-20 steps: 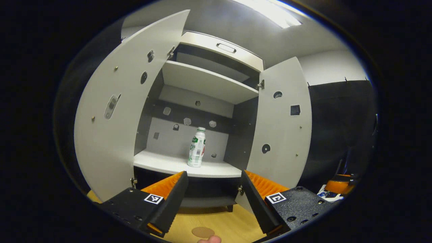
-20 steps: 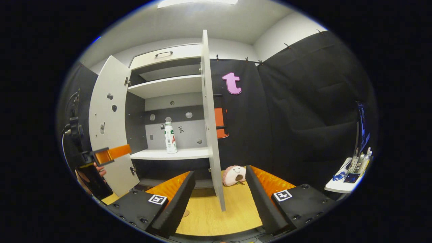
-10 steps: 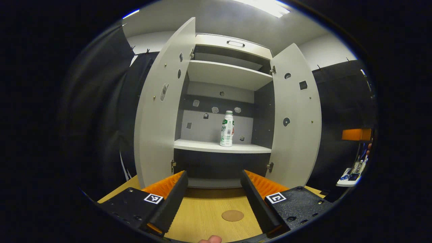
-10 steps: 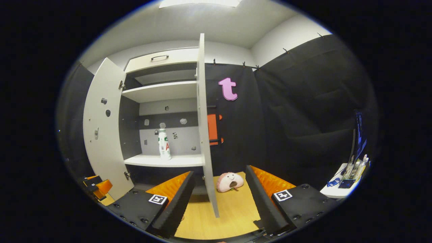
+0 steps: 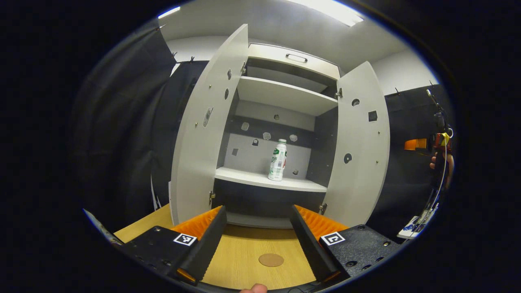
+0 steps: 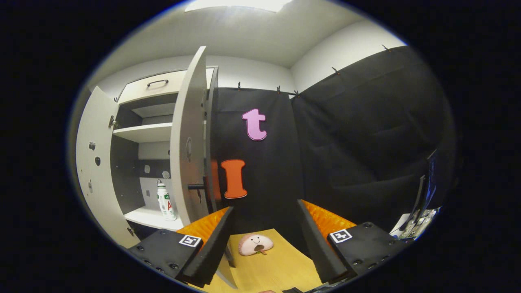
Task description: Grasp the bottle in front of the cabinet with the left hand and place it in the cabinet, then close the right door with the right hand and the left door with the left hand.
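The white bottle (image 5: 278,159) with a green label stands upright on the lower shelf (image 5: 268,181) of the white cabinet, both doors swung wide. My left gripper (image 5: 257,208) is open and empty, held back over the wooden table, facing the cabinet's middle. In the right gripper view, my right gripper (image 6: 264,207) is open and empty, just right of the right door (image 6: 188,142), whose outer face and dark handle (image 6: 195,186) show. The bottle (image 6: 165,202) stands behind that door. In the left gripper view the right gripper (image 5: 415,143) and a hand (image 5: 441,162) are beyond the right door (image 5: 360,150).
A pink plush toy (image 6: 255,244) lies on the wooden table (image 6: 281,268) near the booth wall, right of the cabinet. A round brown disc (image 5: 271,260) sits on the table before the cabinet. The left door (image 5: 203,134) juts out. A small side table (image 5: 413,232) with items stands right.
My left gripper has drawn back from the cabinet, leaving the bottle on the shelf. The right gripper has swung round to the outer side of the right door. Both stay open.
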`<act>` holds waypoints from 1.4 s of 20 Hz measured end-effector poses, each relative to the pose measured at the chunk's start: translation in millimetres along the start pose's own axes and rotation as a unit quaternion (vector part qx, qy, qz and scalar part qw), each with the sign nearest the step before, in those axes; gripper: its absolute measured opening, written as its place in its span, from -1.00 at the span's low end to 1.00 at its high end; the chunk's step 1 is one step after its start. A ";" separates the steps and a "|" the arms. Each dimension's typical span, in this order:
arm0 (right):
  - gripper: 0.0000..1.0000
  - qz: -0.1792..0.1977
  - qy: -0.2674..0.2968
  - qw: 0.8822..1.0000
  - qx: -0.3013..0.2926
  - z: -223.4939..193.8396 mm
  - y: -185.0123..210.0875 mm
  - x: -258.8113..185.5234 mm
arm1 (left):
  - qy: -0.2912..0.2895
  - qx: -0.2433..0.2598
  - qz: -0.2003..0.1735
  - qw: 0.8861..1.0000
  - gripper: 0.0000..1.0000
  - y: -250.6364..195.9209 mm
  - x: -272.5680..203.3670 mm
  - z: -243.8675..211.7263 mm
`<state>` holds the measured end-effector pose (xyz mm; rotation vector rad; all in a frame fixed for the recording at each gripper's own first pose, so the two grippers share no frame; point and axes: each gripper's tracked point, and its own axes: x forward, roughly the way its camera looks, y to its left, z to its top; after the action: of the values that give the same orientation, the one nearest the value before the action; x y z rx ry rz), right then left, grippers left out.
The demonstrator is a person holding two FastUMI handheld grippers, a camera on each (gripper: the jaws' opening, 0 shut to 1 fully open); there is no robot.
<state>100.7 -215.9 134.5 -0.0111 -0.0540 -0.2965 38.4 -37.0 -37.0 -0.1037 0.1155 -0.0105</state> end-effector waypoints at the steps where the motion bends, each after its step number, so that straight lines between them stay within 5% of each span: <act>1: 0.96 0.012 0.000 1.000 0.004 0.8 2.0 11.3 | -0.005 0.000 0.010 1.000 0.92 -2.2 1.0 4.4; 9: 0.97 0.067 0.009 0.998 0.004 -11.8 16.0 60.9 | 0.004 -0.018 0.058 0.998 0.92 -26.9 2.1 2.6; 12: 0.96 0.098 0.009 0.995 0.009 -18.0 33.6 59.7 | 0.006 -0.016 0.049 0.999 0.92 -37.1 10.0 -0.5; 13: 0.79 0.094 0.005 0.996 0.004 -16.2 31.9 56.9 | 0.005 -0.016 0.049 0.999 0.92 -36.6 13.5 -0.5; 16: 0.73 0.084 -0.008 0.996 -0.012 -13.5 39.1 52.2 | 0.004 -0.018 0.036 0.999 0.92 -38.1 21.6 -1.2; 17: 0.91 0.084 -0.011 0.996 -0.015 -13.2 42.2 51.3 | 0.005 -0.016 0.029 0.999 0.92 -37.2 26.8 -0.5; 25: 0.78 0.118 -0.002 0.993 -0.006 -18.9 102.9 31.0 | -0.001 -0.022 0.003 1.000 0.92 -20.7 55.9 4.4; 27: 0.89 0.130 -0.001 0.992 -0.004 -20.8 121.1 28.0 | 0.001 -0.021 0.004 1.000 0.92 -12.2 59.5 4.7; 28: 0.67 0.139 0.000 0.990 -0.004 -21.5 130.1 27.2 | 0.000 -0.020 0.006 1.000 0.92 -8.1 59.7 4.4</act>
<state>165.8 -99.8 114.1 -0.0261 -0.0511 -0.0189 98.1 -45.6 -38.6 -0.1423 0.1169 0.0031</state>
